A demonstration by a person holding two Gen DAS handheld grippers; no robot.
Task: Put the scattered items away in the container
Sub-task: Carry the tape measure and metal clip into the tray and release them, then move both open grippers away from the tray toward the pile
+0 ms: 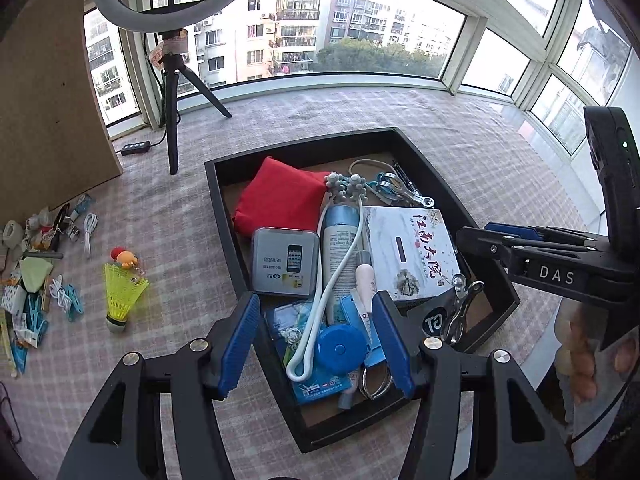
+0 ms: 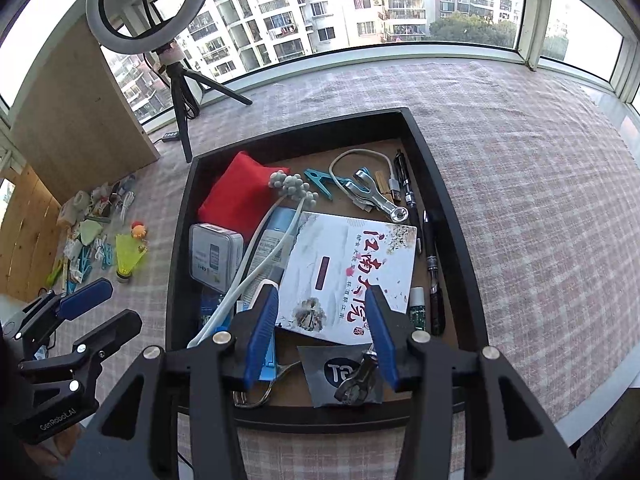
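Both grippers, left (image 1: 316, 338) and right (image 2: 325, 338), hung released over black rectangular tray (image 1: 224, 196) (crowded); yellow feathered shuttlecock (image 1: 122, 294) lay frame-left.

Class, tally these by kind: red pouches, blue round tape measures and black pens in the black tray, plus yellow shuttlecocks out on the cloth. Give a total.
Red pouch: 1
Blue tape measure: 1
Black pens: 2
Yellow shuttlecock: 1
Total: 5
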